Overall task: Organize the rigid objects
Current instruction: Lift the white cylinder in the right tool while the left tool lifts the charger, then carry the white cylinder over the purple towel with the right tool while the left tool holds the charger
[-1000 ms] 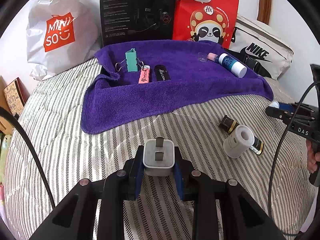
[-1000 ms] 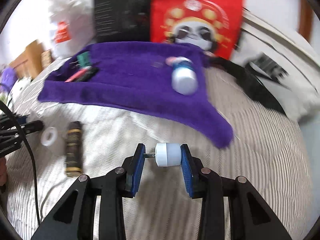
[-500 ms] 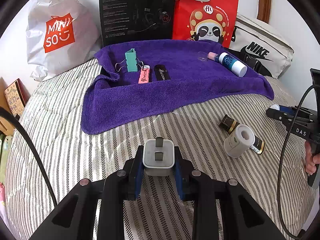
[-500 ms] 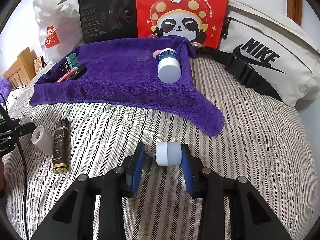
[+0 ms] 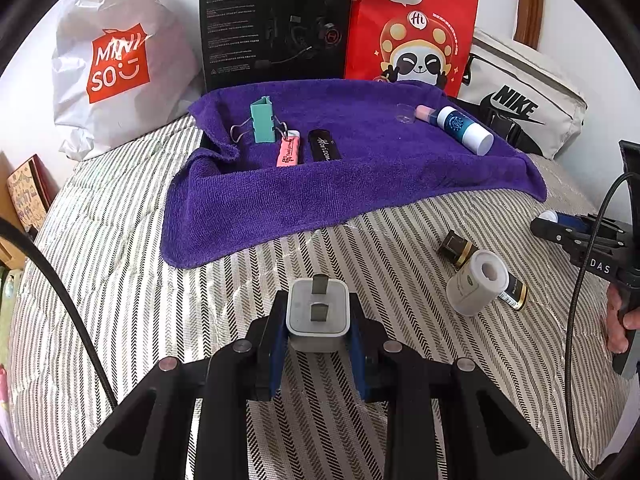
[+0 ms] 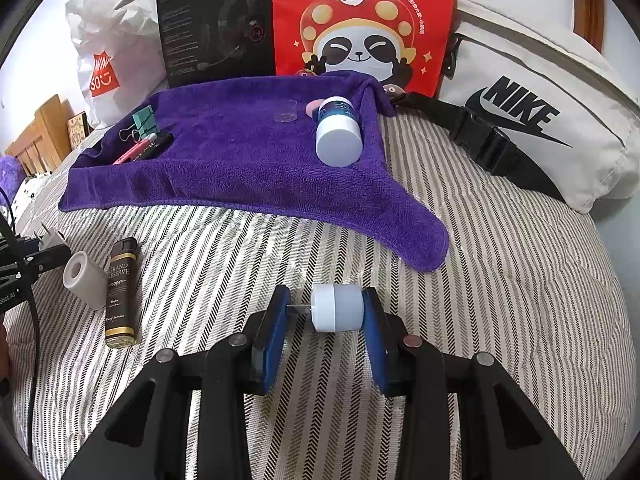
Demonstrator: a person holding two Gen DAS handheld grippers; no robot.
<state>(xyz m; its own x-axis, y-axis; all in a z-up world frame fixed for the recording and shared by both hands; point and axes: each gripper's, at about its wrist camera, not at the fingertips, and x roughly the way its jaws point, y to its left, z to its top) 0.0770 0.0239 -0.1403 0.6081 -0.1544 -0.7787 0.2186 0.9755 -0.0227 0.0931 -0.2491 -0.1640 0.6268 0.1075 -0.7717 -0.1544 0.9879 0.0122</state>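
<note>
Left tool (image 5: 318, 334) is clamped on a white plug adapter (image 5: 318, 314), both blue pads tight against its sides, metal prongs facing up and away, low at 6 o'clock in the left wrist view above the striped bed cover (image 5: 120, 280). Right tool (image 6: 326, 316) grips a small pale-blue capped piece (image 6: 336, 308): the right pad is on its rounded body, the left pad meets a thin metal pin sticking out of its flat end. That sits at 6 o'clock in the right wrist view.

Up at 12 o'clock, the purple towel (image 5: 320, 192) lies spread over the bed. On it, toward 11 o'clock, are a teal binder clip (image 5: 263, 120), a pink tube (image 5: 289, 150) just beside it and a black stick (image 5: 324, 146) next to that. Toward 1 o'clock lies a blue-and-white bottle (image 5: 460, 128) on its side.

Off the towel, at 3 o'clock in the left view, a white tape roll (image 5: 478, 282) rests against a dark bottle with gold bands (image 5: 456, 246). Behind the towel stand a white shopping bag (image 5: 116, 64), a black headset box (image 5: 276, 20), a red panda bag (image 5: 412, 24) and a white waist bag (image 5: 524, 96).
</note>
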